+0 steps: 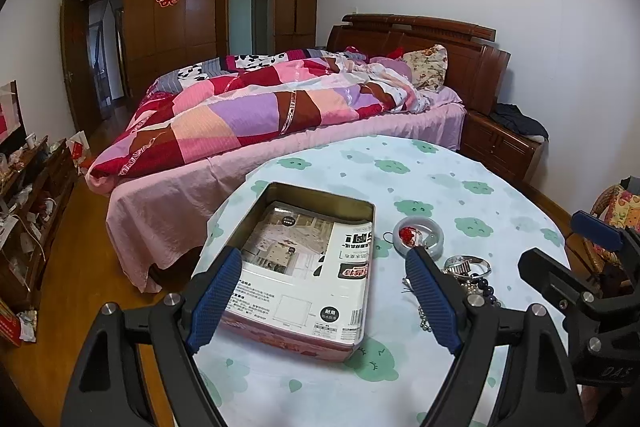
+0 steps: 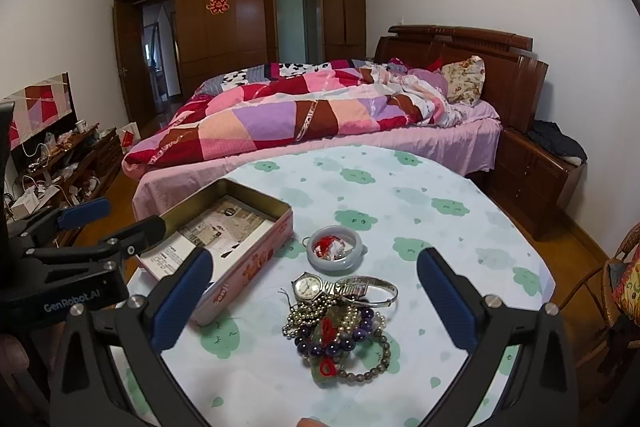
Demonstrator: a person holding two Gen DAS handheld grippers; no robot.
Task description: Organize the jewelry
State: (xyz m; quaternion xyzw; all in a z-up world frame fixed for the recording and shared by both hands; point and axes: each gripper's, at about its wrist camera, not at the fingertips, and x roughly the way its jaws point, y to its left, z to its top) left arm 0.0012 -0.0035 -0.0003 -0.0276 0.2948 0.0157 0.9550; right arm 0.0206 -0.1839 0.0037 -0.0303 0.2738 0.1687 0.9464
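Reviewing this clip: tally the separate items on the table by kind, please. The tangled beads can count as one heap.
Open tin: 1
Pale bangle: 1
Wristwatch: 1
Silver bangle: 1
Tangled bead heap, strands not separable: 1
Total: 5

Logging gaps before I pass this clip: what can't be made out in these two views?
- Jewelry pile: how many strands, right wrist view; tangled together. In the left wrist view, a finger hides most of it.
- Tin: its near end, right wrist view; covered by a finger and the left gripper.
- Watch: dial reading; too small.
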